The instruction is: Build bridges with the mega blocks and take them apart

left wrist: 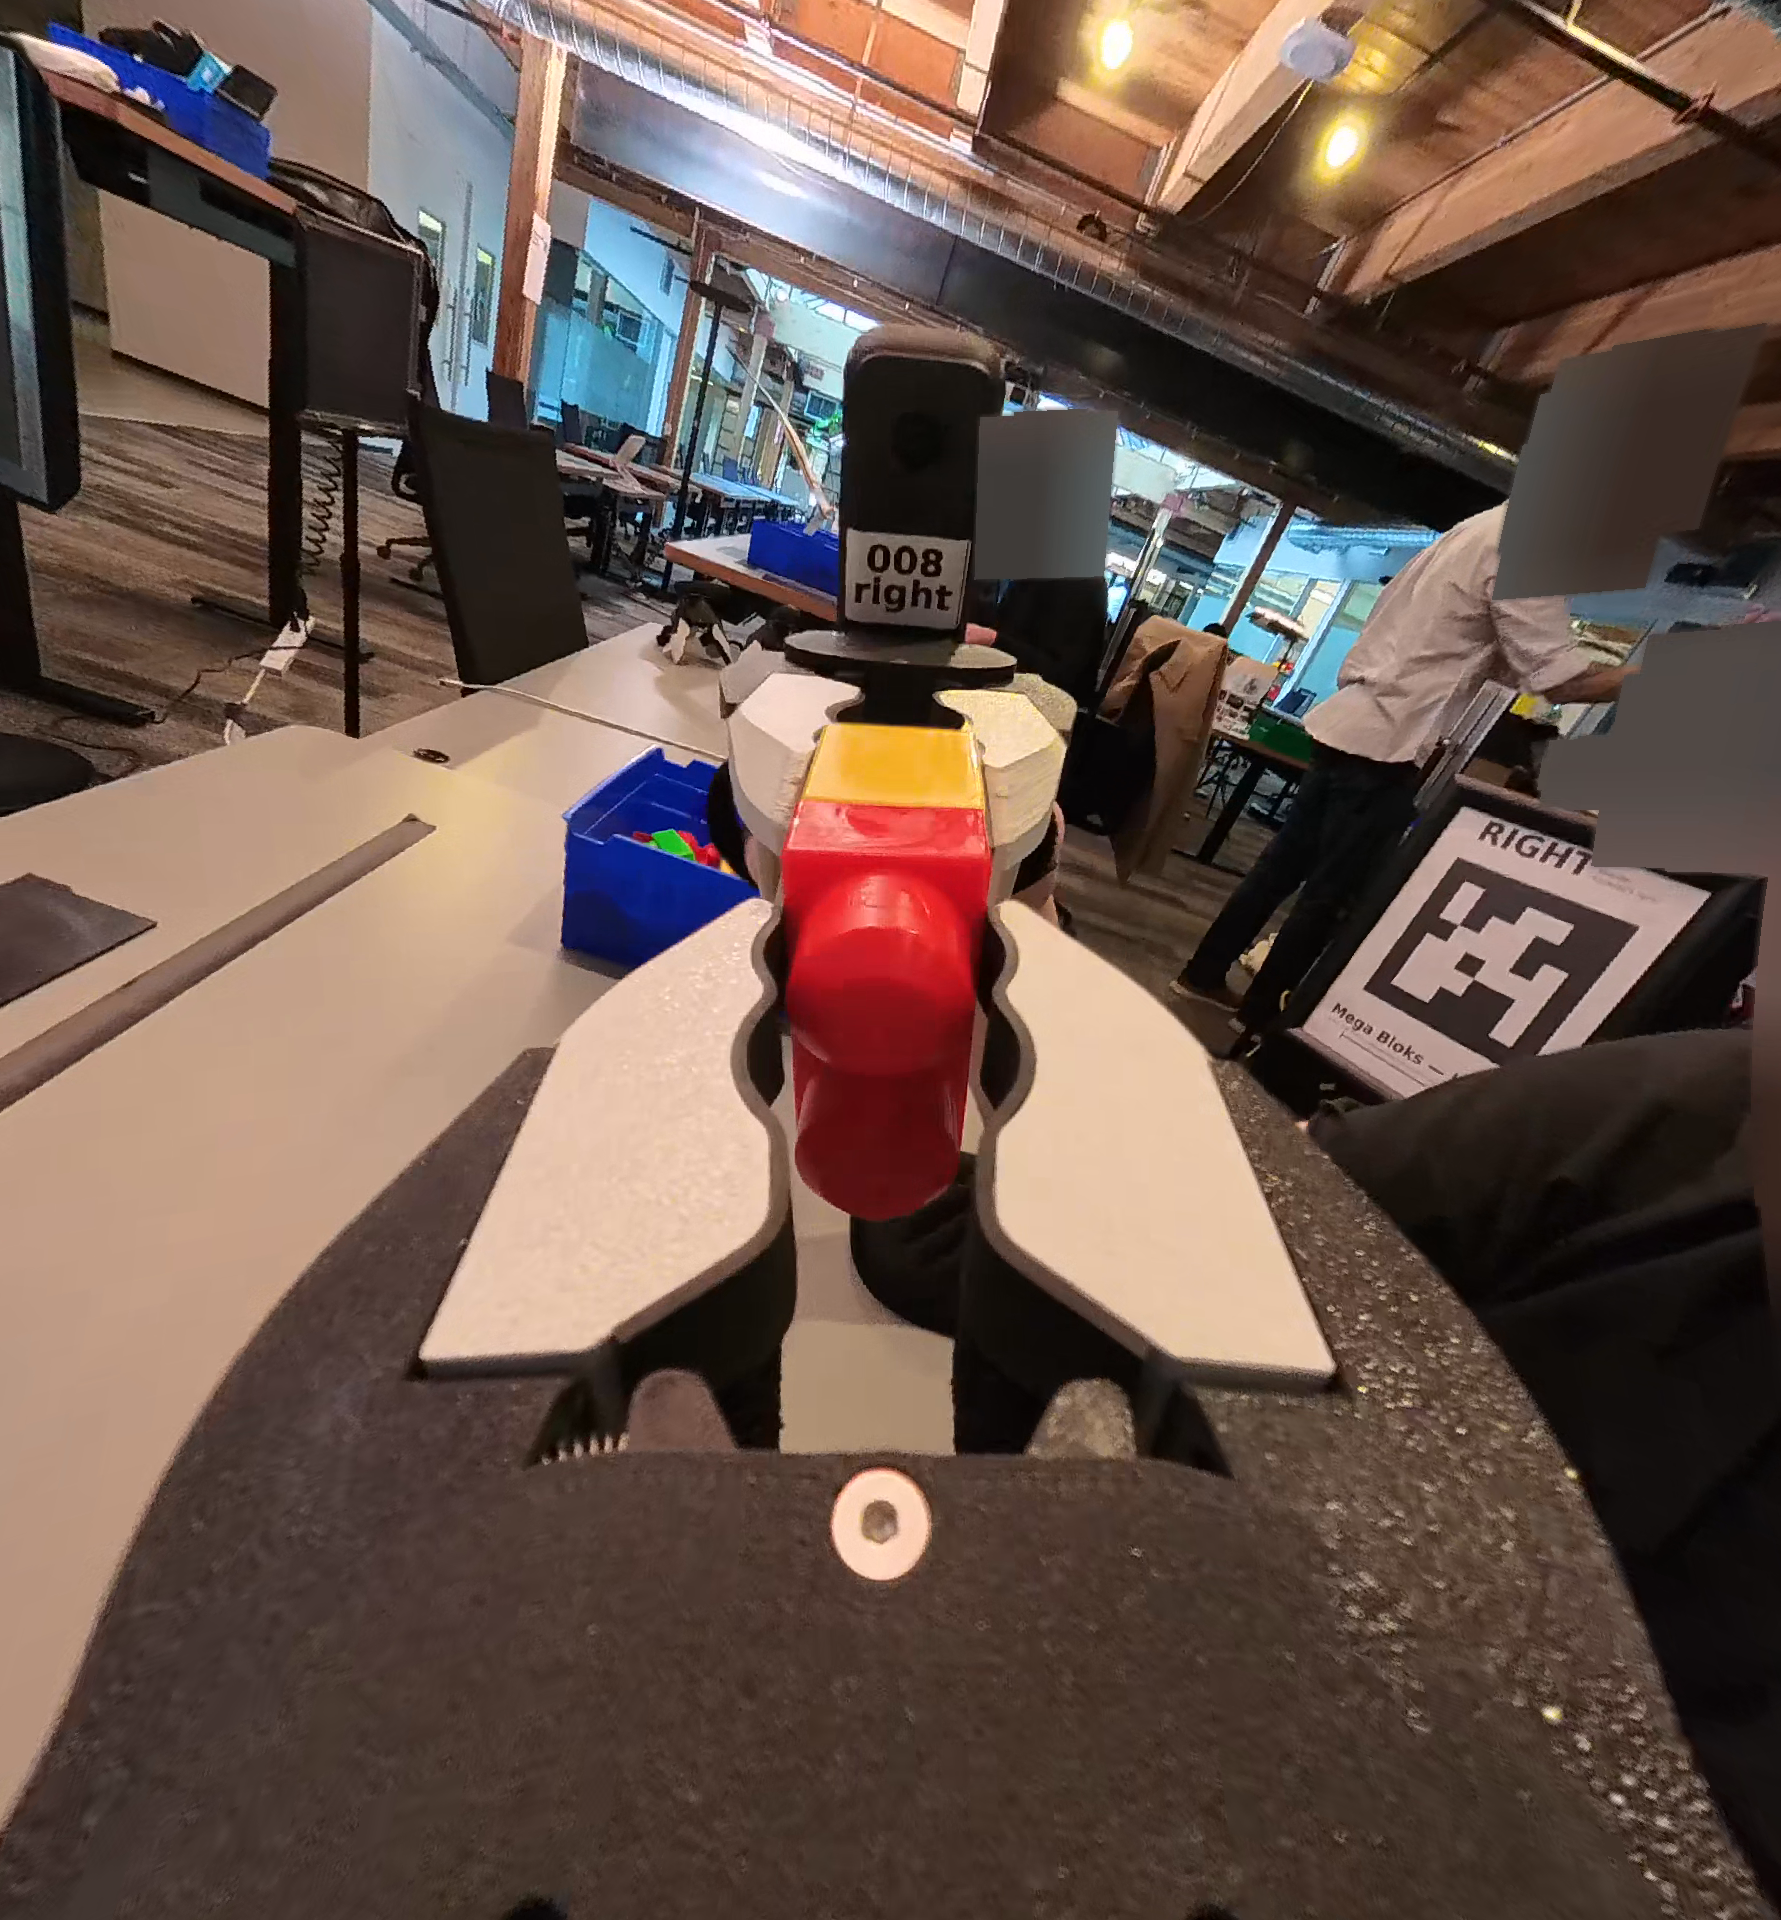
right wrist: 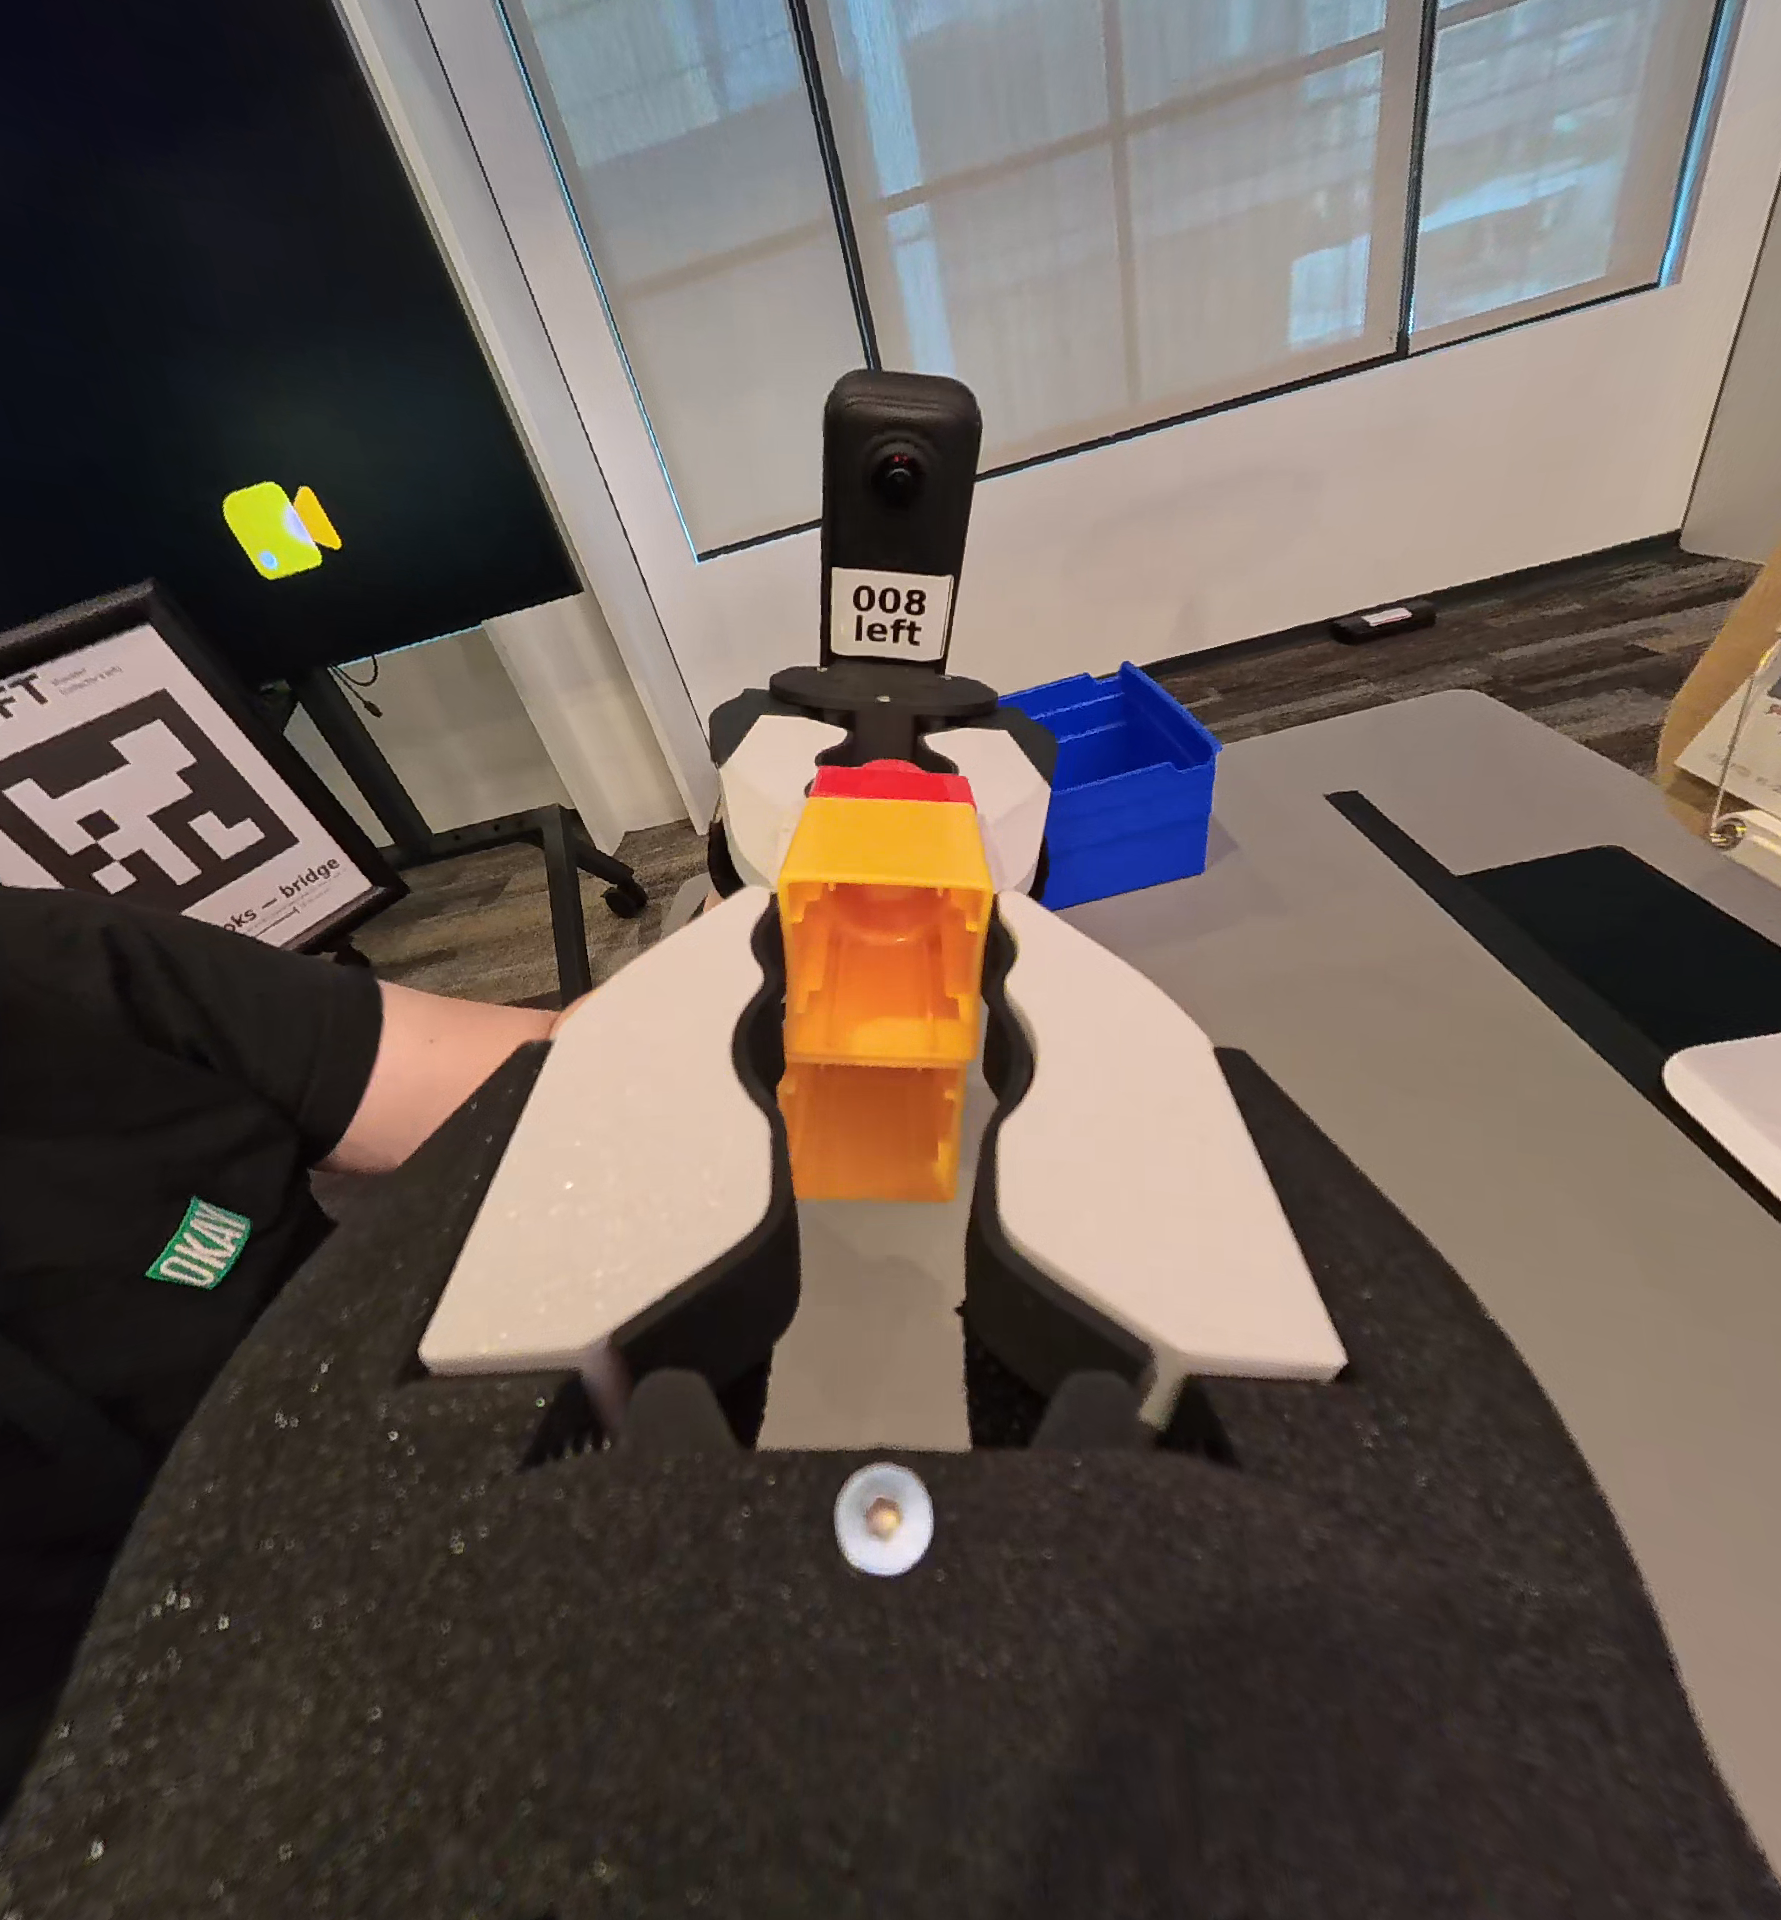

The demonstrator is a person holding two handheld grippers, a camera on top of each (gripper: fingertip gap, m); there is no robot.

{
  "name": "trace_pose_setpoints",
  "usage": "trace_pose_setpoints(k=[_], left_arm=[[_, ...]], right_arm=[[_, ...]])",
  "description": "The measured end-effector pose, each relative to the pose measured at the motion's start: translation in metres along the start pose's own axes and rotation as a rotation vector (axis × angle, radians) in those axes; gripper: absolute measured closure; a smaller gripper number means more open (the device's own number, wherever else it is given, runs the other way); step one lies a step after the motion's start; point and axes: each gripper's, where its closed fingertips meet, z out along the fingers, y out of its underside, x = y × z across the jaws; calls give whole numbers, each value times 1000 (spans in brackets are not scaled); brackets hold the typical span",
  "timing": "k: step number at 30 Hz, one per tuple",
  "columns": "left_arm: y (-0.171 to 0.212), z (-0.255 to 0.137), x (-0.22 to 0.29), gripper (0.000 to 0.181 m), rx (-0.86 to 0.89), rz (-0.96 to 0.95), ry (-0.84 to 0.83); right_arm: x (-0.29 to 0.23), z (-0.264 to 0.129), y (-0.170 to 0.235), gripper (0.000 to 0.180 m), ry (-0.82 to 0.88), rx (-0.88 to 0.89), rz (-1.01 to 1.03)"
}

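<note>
Blocks are the business at hand: a red block and a yellow block are pressed together end to end in mid-air above the grey table, held between the two tools that face each other. The left gripper has its jaws clamped on the red block, whose round studs point back at its camera, and the right gripper has its jaws clamped on the yellow block, whose hollow underside faces its own camera. Whether the pair is being joined or pulled apart cannot be told from these views, but either way the step looks best done by keeping both tools on one straight line, with no twist, so the studs slide cleanly in or out of the sockets. A firm, even squeeze on the flat sides should stop either block from pivoting between the wavy finger pads. Behind the tools, on the table, sits a blue bin holding a few loose blocks in green and red; in the right wrist view a blue bin also shows, and what lies inside that one cannot be seen from this angle.
</note>
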Motion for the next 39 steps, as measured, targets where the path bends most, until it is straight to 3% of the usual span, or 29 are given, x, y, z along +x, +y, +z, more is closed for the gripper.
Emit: trace_pose_setpoints(k=[5, 7, 9, 12, 15, 17, 18, 22, 25, 27, 29, 33, 36, 39], left_arm=[[-2, 2, 7, 146, -12, 30, -11], [-19, -17, 3, 146, 80, 8, -24], [-36, -44, 2, 147, 140, 10, -29], [-35, -58, -1, 146, 80, 111, -120], [-26, -50, 7, 146, 20, 116, -81], [-20, -41, 6, 146, -3, 94, -62], [-16, -37, 5, 146, -15, 83, -52], [-4, -22, 0, 146, -37, 18, -26], [-2, -17, -4, 146, -25, -22, -23], [-4, -16, -5, 146, -9, -36, -18], [-6, -17, -6, 146, 8, -44, -21], [-13, -22, -6, 146, 46, -51, -16], [-17, -25, -4, 146, 54, -36, -22], [-16, -25, -2, 146, 38, -15, -30]], right_arm=[[-6, -8, -3, 145, 6, -17, -21], [2, -30, -20, 145, 65, 89, 0], [16, -72, -32, 145, 158, 168, 21], [28, -141, -24, 144, 375, 106, -8], [50, -256, 13, 144, 908, -27, 42], [54, -343, 53, 144, 1271, -99, 179], [52, -376, 70, 144, 1373, -81, 260], [51, -447, 114, 143, 1525, 100, 468], [54, -463, 123, 117, 1579, 150, 506], [56, -449, 99, 115, 1524, 203, 428], [58, -406, 55, 120, 1351, 247, 263], [39, -256, -24, 130, 745, 275, 9], [21, -142, -29, 121, 374, 130, -59], [12, -52, -16, 109, 161, 30, -52]])
